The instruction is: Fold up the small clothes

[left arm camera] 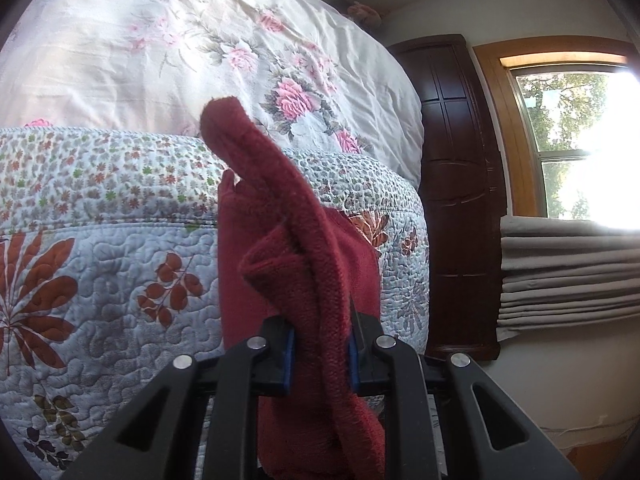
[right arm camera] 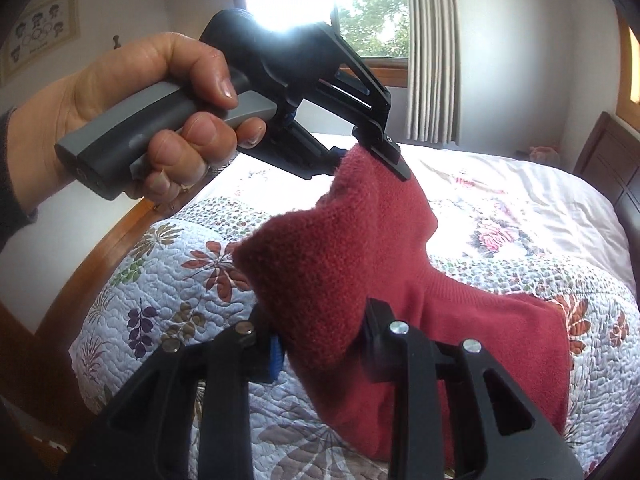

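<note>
A dark red knitted garment [right arm camera: 472,320] is held up over the quilted floral bedspread [right arm camera: 160,276], its lower part still resting on the bed. My left gripper [left arm camera: 321,356] is shut on a bunched edge of the red garment [left arm camera: 304,264], which rises between its blue pads. In the right wrist view, my right gripper [right arm camera: 320,352] is shut on another thick fold of the garment. The left gripper [right arm camera: 372,156] appears there too, held by a hand [right arm camera: 160,120], pinching the garment's top edge.
A pale comforter with pink roses [left arm camera: 180,48] lies across the far half of the bed. A dark wooden headboard [left arm camera: 456,184] stands beside a sunlit window [left arm camera: 572,144]. Folded grey curtain fabric [left arm camera: 568,276] sits below the window. A wooden bed frame [right arm camera: 80,272] edges the near side.
</note>
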A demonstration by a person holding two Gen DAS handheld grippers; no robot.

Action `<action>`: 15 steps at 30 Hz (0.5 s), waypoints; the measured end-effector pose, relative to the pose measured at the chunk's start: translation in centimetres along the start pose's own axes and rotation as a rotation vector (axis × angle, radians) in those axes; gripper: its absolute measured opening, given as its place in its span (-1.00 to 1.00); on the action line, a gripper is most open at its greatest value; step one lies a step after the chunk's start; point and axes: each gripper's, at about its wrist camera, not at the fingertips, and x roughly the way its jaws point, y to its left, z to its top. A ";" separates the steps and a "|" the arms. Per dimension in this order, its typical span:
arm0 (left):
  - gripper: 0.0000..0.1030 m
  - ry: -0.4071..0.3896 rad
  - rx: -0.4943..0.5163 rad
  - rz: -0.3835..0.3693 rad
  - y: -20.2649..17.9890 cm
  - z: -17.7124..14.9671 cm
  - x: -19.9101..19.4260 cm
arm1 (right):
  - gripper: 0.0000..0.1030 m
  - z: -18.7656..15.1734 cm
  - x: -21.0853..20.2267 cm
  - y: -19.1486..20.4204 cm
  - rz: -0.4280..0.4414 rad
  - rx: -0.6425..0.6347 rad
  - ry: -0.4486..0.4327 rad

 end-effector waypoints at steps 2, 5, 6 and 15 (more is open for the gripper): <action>-0.63 0.009 0.007 0.012 -0.9 0.1 0.8 | -0.47 -0.2 -0.4 -0.8 -0.009 0.021 -0.004; -0.63 0.023 0.024 0.029 -2.4 0.5 2.1 | -0.48 -0.3 -1.0 -2.0 -0.025 0.050 -0.014; -0.63 0.027 0.027 0.033 -2.9 0.6 2.5 | -0.48 -0.4 -1.2 -2.4 -0.027 0.062 -0.017; -0.63 0.068 0.040 0.086 -5.8 1.1 7.0 | -0.50 -1.7 -2.3 -6.7 -0.039 0.162 -0.021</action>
